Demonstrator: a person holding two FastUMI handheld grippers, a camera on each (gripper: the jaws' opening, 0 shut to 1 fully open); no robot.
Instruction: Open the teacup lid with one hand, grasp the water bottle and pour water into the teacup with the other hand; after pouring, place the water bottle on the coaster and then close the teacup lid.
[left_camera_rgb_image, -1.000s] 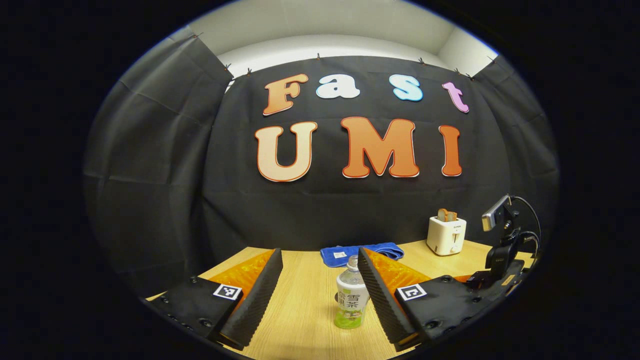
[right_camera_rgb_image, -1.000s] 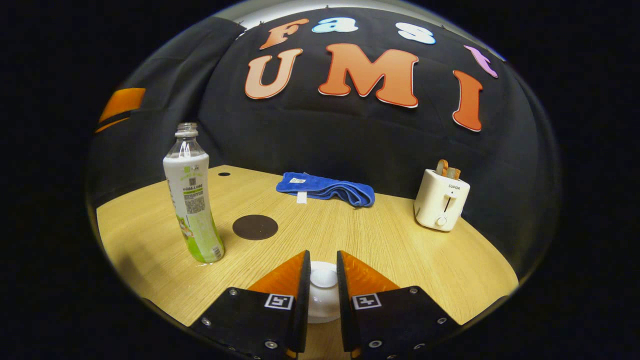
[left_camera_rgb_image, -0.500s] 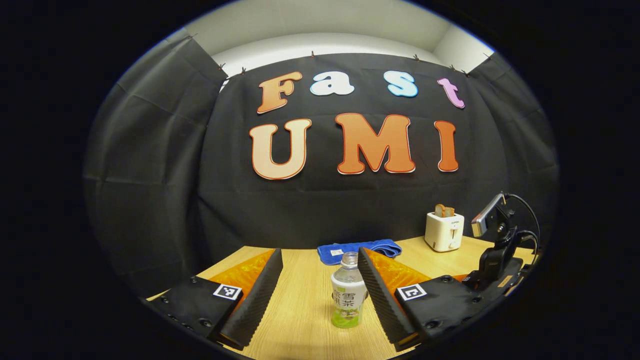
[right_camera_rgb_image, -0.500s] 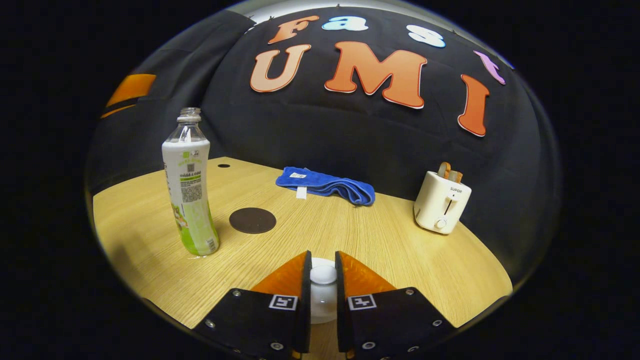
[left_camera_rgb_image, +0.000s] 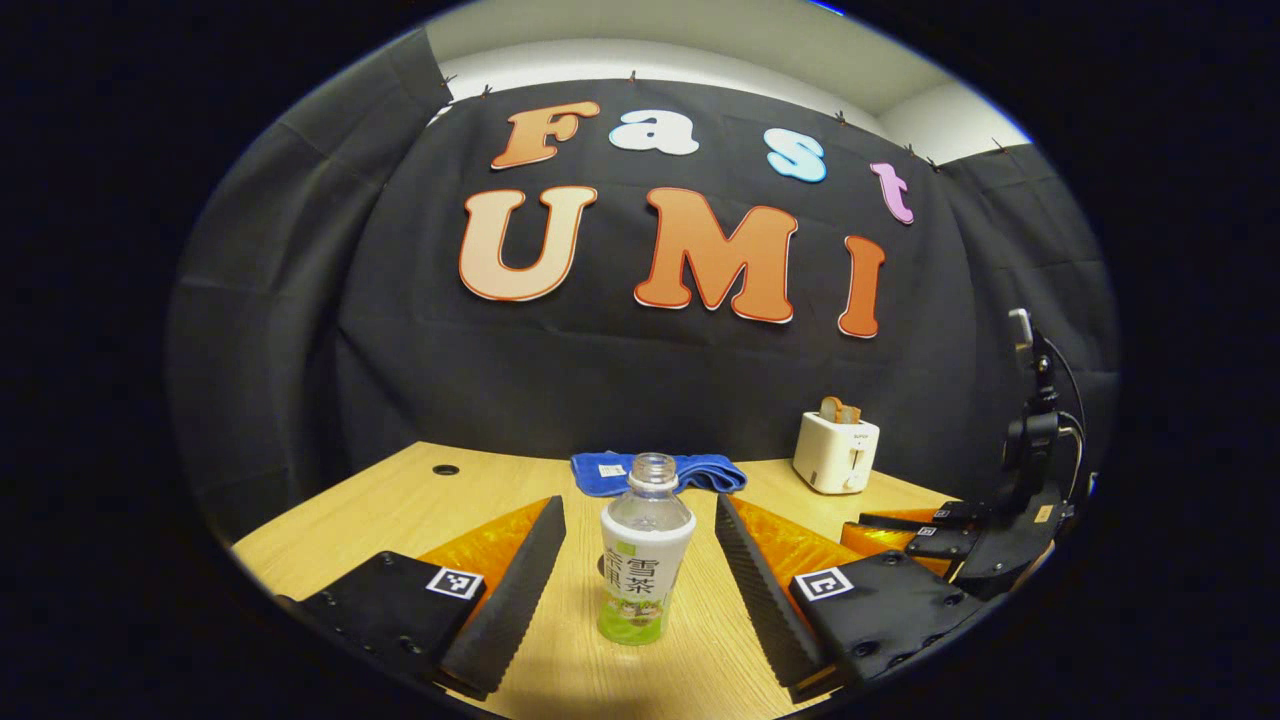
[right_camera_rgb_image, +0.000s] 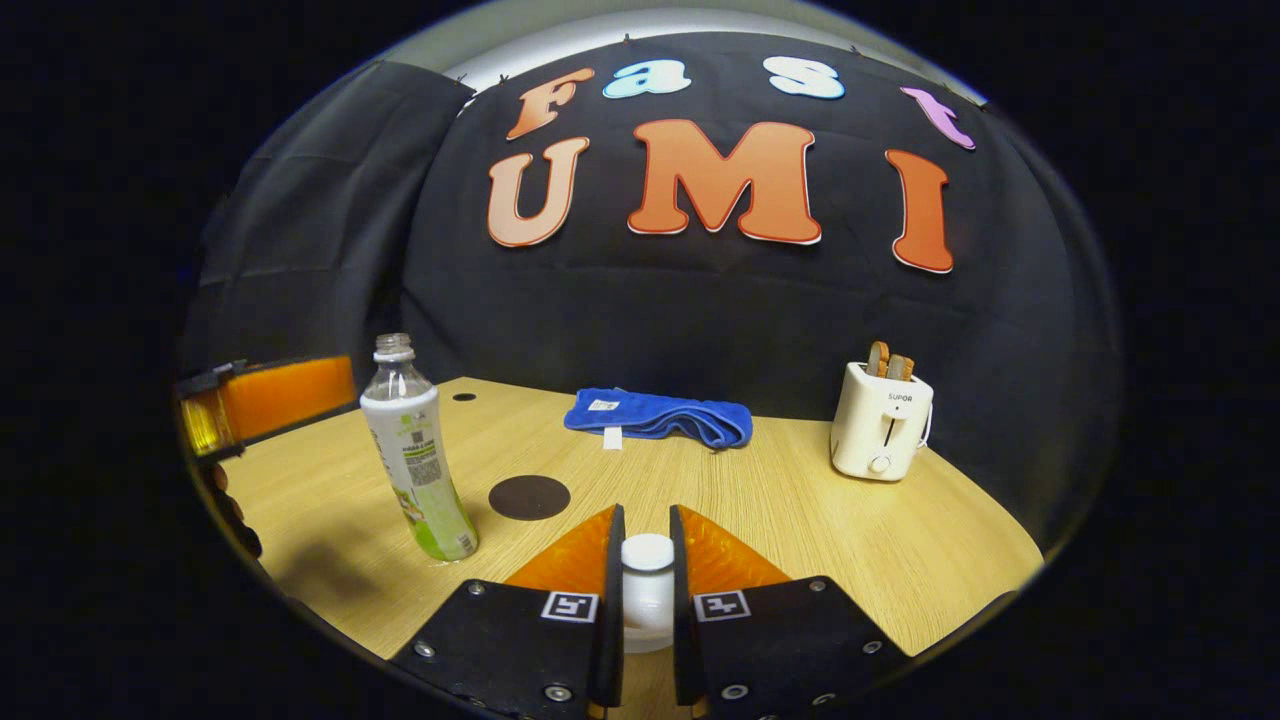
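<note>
The surface (right_camera_rgb_image: 860, 540) carries a toaster (right_camera_rgb_image: 880, 425), a towel (right_camera_rgb_image: 660, 415), the upright bottle (right_camera_rgb_image: 415, 450) and, just right of the bottle, the coaster (right_camera_rgb_image: 529, 497). The left gripper (left_camera_rgb_image: 640, 560) has its jaws wide, either side of the bottle, not touching. The right gripper (right_camera_rgb_image: 647, 580) has its jaws clamped on the lid (right_camera_rgb_image: 647, 585).

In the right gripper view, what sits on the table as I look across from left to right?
Water bottle → dark round coaster → blue cloth → white toaster. The lid knob held between the right gripper's fingers sits nearer the camera, in line with the cloth, so it is left out.
</note>
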